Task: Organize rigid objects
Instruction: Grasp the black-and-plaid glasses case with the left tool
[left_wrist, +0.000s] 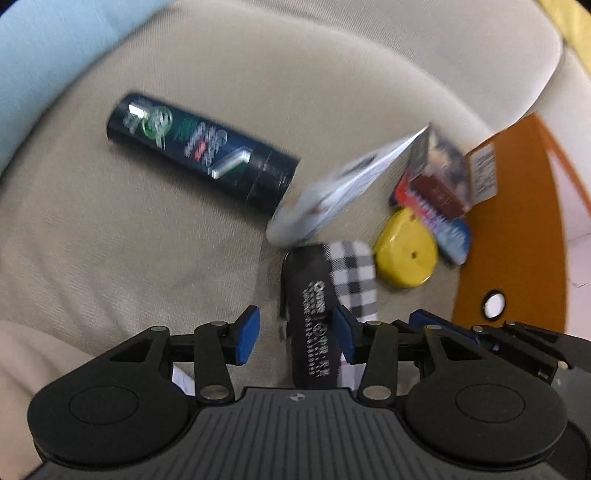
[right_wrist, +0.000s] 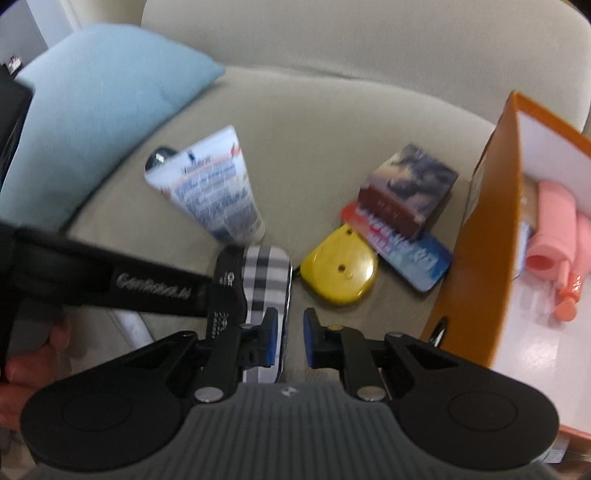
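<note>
Beige sofa seat (right_wrist: 325, 122): work surface; all loose items lie in a cluster on its right part, next to the box, prob. so each is a short carry.
Orange box (right_wrist: 476, 236): open-topped, stands at right edge of the seat, white inside; looks like the drop spot for the task.
Box contents: pink roll-shaped item (right_wrist: 554, 229) plus a small salmon bottle (right_wrist: 569, 295) near it; the rest inside is blurred, can't name it.
Checked case (right_wrist: 266, 280): black w/ plaid panel, lies flat, nearest item to both grippers, touching the tube's cap end.
Left gripper (left_wrist: 297, 332): jaws apart, straddling the checked case; one pad looks against its side, other pad clear. Not gripping yet.
Right gripper (right_wrist: 290, 338): jaws part-open on nothing, gap over bare fabric just right of the case; left pad overlaps the case edge.
White tube (right_wrist: 210, 192): lies slanted, far-left of the case.
Dark can (left_wrist: 201, 151): on its side, far left, apart from the rest.
Yellow disc (right_wrist: 340, 271): flat, just right of the case, its far edge by the blue pack.
Small book-like box (right_wrist: 408, 188): stacked on a red-blue pack (right_wrist: 406, 251), near the orange wall.
Blue cushion (right_wrist: 99, 110): far left, not part of the sort.
Judgement: case seems the next pick; most items not yet boxed.
</note>
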